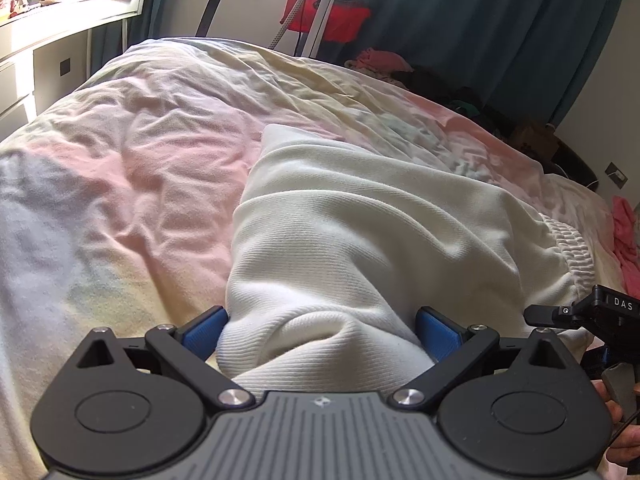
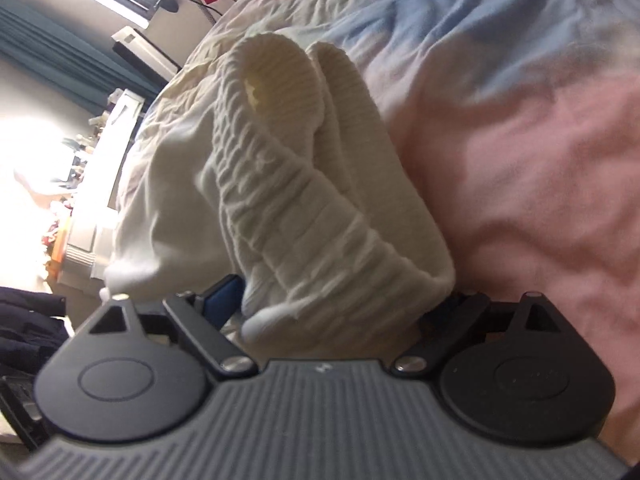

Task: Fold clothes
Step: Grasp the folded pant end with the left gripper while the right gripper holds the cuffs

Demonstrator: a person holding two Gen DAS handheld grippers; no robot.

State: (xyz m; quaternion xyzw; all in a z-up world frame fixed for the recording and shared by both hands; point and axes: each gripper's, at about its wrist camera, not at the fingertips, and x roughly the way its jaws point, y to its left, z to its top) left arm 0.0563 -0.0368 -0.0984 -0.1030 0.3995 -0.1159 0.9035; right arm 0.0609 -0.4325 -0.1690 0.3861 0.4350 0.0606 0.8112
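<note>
**White garment held by both tongs on a pastel bed**

The bed (image 1: 132, 168) carries a crumpled cover dyed in soft pink, yellow and pale blue patches. Dark teal curtains (image 1: 500, 40) hang behind its far edge, with a window above and a red cloth (image 1: 332, 20) draped over a metal stand. A white desk (image 1: 68, 20) stands off the bed's far left corner, crowded with small bottles and boxes in strong sunlight. Pink and dark clothes (image 1: 384, 62) pile up along the far right edge.

The white ribbed garment (image 1: 360, 220) lies across the near middle of the bed, its gathered elastic band (image 2: 280, 184) toward the right edge. The left tongs (image 1: 320, 330) stand wide, blue pads on either side of a thick bunch of the cloth, touching it. The right tongs (image 2: 340, 304) likewise stand wide around the bunched elastic band, which rises in a loop.

White letters "DAS" show on the right tongs' black body in the left view.
</note>
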